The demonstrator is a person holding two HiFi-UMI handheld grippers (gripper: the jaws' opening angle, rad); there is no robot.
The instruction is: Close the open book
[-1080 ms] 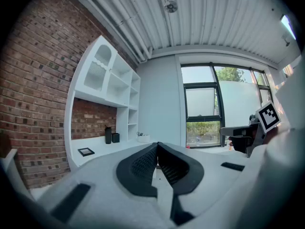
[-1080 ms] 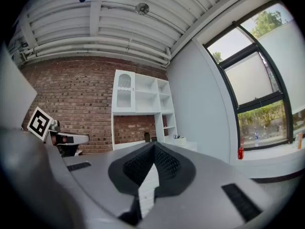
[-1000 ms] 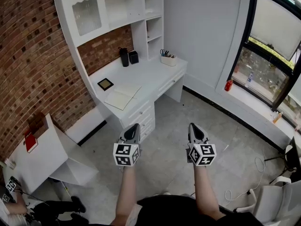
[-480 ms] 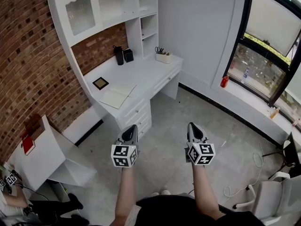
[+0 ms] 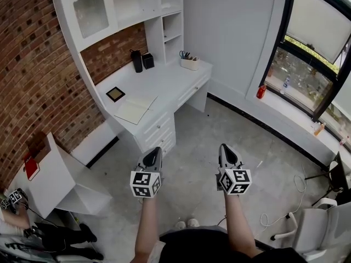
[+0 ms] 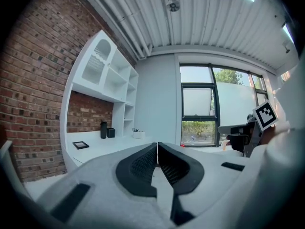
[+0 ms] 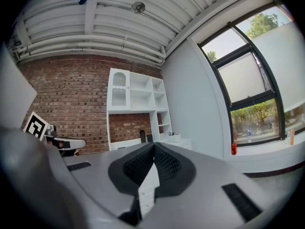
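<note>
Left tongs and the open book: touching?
Apart. The head view shows the left tongs held over the floor, while the open book lies on the white desk ahead, floor visible between them.

the open book (image 5: pixel 135 109) lies flat on the white desk — pale pages spread upward.

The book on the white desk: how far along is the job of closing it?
Nothing looks done yet: the book lies open on the desk. In hand: the left tongs and right tongs are both shut and empty, held over the floor, well apart from the desk. Left to do: get to the desk, reach the book and fold one half over the other.
</note>
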